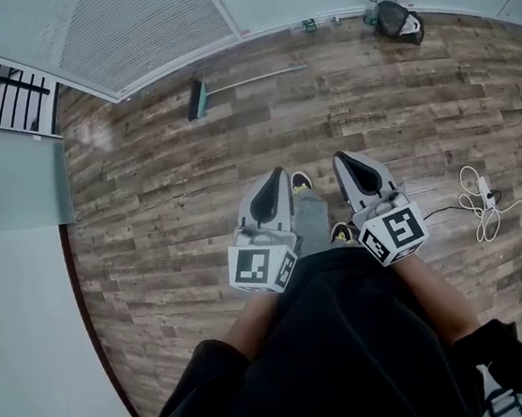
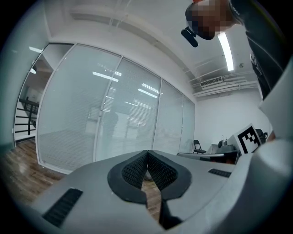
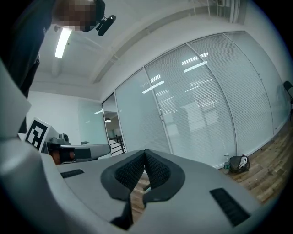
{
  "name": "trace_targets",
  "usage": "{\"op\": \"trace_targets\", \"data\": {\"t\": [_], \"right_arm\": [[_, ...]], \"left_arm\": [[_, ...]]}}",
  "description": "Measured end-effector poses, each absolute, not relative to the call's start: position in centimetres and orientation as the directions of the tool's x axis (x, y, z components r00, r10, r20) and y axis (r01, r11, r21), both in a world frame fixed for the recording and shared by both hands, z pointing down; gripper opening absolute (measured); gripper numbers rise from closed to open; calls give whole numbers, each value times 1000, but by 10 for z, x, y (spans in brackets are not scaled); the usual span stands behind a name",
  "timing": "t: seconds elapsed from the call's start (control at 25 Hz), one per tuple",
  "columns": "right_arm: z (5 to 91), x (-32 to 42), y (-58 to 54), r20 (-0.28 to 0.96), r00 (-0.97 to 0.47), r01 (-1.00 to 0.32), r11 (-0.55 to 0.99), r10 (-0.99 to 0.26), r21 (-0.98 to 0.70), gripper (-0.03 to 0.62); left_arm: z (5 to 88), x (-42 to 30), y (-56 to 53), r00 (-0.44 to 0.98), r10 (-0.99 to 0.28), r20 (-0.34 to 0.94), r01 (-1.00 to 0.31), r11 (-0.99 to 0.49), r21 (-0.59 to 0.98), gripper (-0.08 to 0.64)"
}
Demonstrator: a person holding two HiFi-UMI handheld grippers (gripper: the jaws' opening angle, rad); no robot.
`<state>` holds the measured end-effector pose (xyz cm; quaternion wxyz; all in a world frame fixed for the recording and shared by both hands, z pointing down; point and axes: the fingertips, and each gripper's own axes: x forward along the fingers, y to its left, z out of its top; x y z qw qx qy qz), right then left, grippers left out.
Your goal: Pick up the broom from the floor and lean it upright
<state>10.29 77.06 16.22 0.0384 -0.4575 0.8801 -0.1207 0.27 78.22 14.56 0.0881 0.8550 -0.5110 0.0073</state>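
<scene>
The broom [image 1: 227, 87] lies flat on the wood floor by the far glass wall, dark head to the left, thin grey handle running right. Both grippers are held side by side in front of the person's body, far short of the broom. My left gripper [image 1: 276, 172] is shut and holds nothing; its dark pads [image 2: 137, 169] meet at the tips in the left gripper view. My right gripper [image 1: 341, 158] is shut and empty too, with its pads [image 3: 155, 169] touching. The broom does not show in either gripper view.
A glass partition with blinds [image 2: 105, 123] runs along the far side. A black bag [image 1: 399, 18] and a bottle [image 1: 370, 10] sit by the wall at the right. A white cable with a power strip [image 1: 483, 199] lies on the floor at the right. Stair railings [image 1: 11, 97] stand far left.
</scene>
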Motion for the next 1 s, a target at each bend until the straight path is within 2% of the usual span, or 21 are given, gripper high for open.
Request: {"op": "trace_targets", "data": {"t": [0.44, 1.0], "right_arm": [[179, 77, 655, 114, -556, -818, 519, -823, -248, 18], [175, 14, 539, 145, -540, -831, 498, -829, -249, 19]], "left_arm": [[159, -21, 658, 517, -847, 124, -851, -495, 174, 23], [157, -89, 542, 530, -842, 101, -836, -500, 225, 23]]}}
